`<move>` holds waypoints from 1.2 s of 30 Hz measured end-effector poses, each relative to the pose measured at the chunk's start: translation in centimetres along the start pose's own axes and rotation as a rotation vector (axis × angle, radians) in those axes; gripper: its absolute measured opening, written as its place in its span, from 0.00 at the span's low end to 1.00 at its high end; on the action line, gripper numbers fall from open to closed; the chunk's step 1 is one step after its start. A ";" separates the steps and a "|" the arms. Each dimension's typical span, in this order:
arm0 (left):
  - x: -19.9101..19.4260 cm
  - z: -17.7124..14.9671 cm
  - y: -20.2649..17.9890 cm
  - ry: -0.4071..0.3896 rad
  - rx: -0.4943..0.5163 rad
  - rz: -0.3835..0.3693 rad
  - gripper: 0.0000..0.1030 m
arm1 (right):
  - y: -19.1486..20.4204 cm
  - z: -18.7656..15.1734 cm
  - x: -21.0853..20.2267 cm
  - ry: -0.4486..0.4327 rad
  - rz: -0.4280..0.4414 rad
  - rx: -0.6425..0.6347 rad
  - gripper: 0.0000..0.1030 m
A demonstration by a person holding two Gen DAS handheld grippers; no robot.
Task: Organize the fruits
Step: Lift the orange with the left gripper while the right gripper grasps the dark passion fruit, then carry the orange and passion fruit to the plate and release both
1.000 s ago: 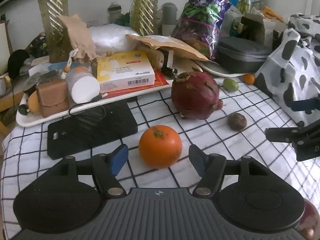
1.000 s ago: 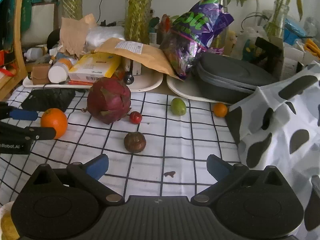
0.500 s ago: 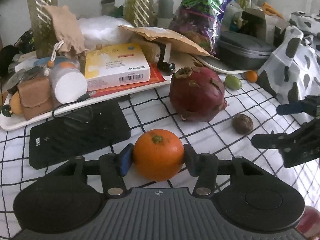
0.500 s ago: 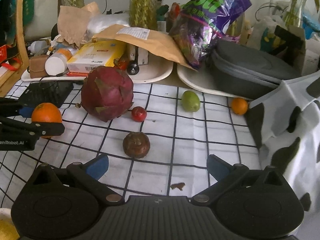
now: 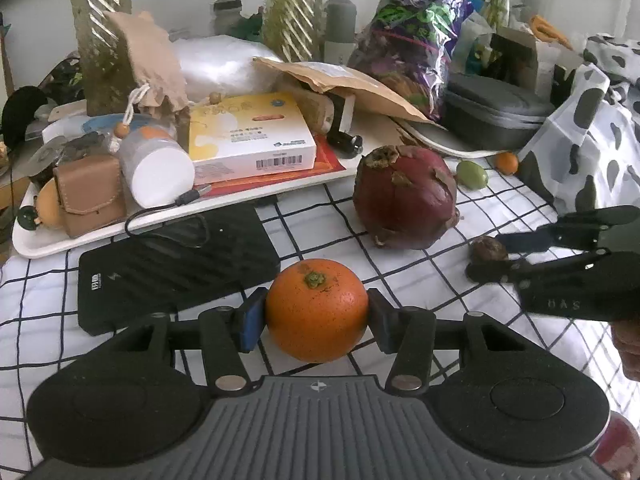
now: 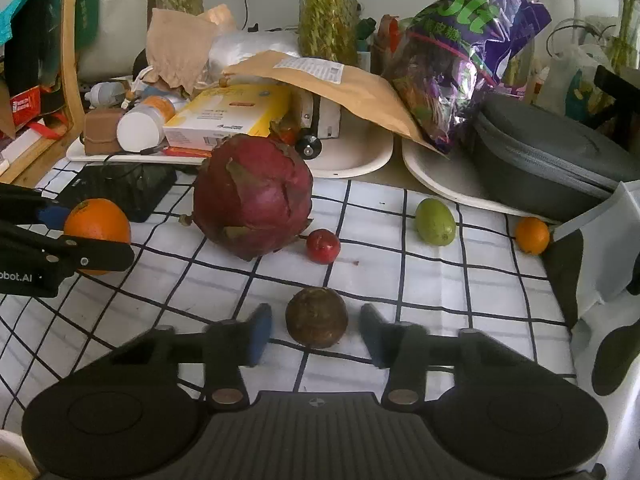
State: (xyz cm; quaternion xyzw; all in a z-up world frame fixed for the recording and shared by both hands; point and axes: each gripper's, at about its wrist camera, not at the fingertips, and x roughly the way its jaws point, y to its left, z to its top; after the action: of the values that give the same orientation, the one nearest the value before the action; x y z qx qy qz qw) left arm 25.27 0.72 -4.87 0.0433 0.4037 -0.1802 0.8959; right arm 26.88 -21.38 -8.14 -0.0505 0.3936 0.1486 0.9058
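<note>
Since second ago: left tongs (image 5: 316,314) closing onto orange (image 5: 317,310), now pinching it on worktop (image 6: 400,280). Right tongs (image 6: 316,330) narrowing around brown fruit (image 6: 317,317), pads not touching, still spread. Step: double pickup. Next: finishing right squeeze, then lifting both.

Table (image 6: 440,280): covered by white cloth with black grid. Far edge: two white trays (image 6: 360,160), cluttered (box, envelope, grey case). Behind: white wall (image 5: 200,8), glass vases (image 6: 324,8) of green stems. Left edge: wooden chair frame (image 6: 72,60). Daylight, soft.
</note>
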 end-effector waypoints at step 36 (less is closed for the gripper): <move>-10.3 -3.9 -5.2 -0.042 0.026 -0.050 0.49 | 2.8 -4.4 -13.2 -0.095 0.137 -0.027 0.30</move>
State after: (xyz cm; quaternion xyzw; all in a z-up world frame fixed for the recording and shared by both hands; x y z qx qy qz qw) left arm 14.35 -0.31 0.53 0.0409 0.3834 -0.2089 0.8987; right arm 14.38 -22.66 -1.47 -0.0287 0.3507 0.2176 0.9104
